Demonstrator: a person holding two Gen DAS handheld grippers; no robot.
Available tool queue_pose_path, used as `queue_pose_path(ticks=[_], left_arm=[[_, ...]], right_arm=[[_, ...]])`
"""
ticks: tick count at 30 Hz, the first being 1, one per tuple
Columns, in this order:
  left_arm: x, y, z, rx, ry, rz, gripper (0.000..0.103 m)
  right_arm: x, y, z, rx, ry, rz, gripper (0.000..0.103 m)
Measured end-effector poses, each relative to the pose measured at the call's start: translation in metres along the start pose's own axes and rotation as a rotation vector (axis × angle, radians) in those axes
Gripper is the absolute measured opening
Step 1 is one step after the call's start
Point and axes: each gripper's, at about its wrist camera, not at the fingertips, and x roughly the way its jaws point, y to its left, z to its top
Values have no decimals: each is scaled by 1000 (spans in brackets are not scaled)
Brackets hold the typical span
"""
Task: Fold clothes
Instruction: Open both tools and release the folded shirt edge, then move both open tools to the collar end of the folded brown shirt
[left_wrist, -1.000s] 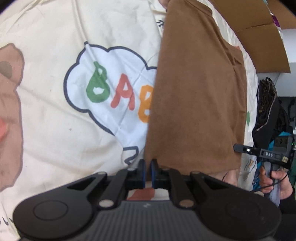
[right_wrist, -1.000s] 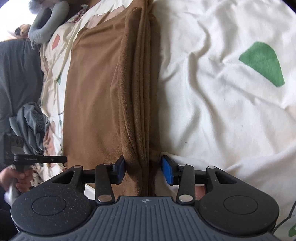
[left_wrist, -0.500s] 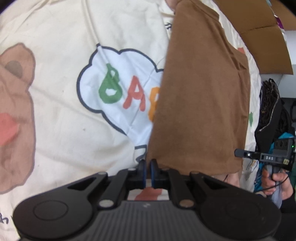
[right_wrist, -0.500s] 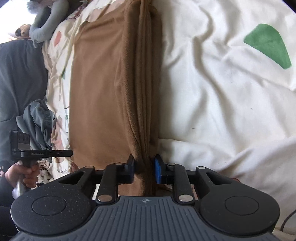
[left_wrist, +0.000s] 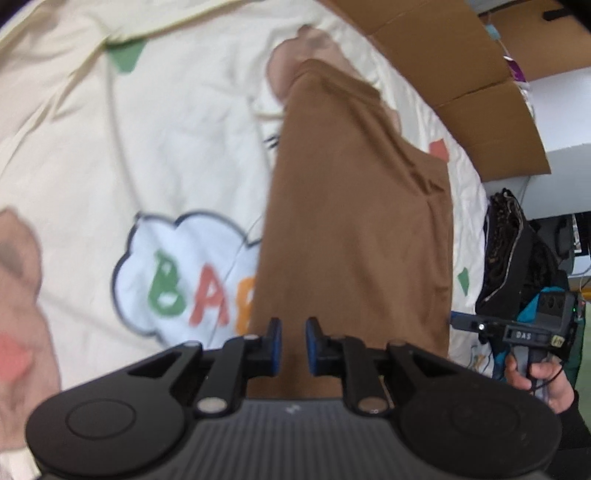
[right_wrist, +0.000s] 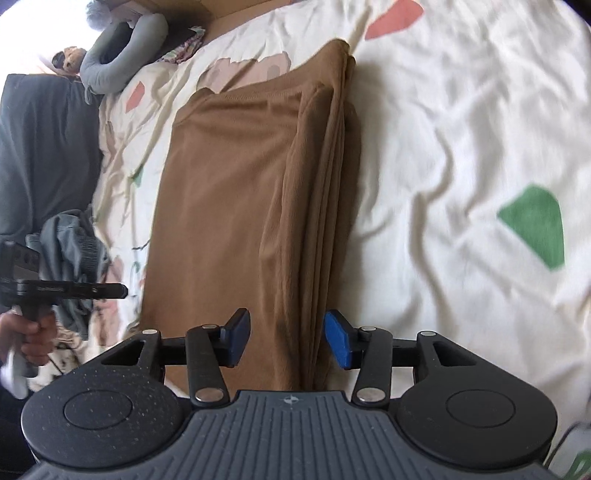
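The brown garment (right_wrist: 236, 206) lies as a long folded panel on the printed bedsheet (right_wrist: 461, 147), layered edges stacked along its right side, likely so the next fold runs lengthwise. Left gripper (left_wrist: 293, 347) hovers over the near end, jaws narrowly apart, empty; right gripper (right_wrist: 287, 341) stands wide astride the stacked edge (gripping nothing). Half a second ago both were pinched on the cloth, now they've let go
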Motion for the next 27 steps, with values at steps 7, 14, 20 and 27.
queue_pose_path(ticks=[7,14,20,27], left_arm=[[20,-13,12,25,-25,1,14],[35,-12,17,55,-12,28,14],[37,-12,23,60,-27,52,14],[41,-25,38,104,-61,53,14]], right_arm=[[14,5,15,-52,-28,-66,52],[13,-14,23,11,-57,-130,52],[9,-18,25,25,-68,-110,52],[9,-5,46,-47,-98,-112,52]])
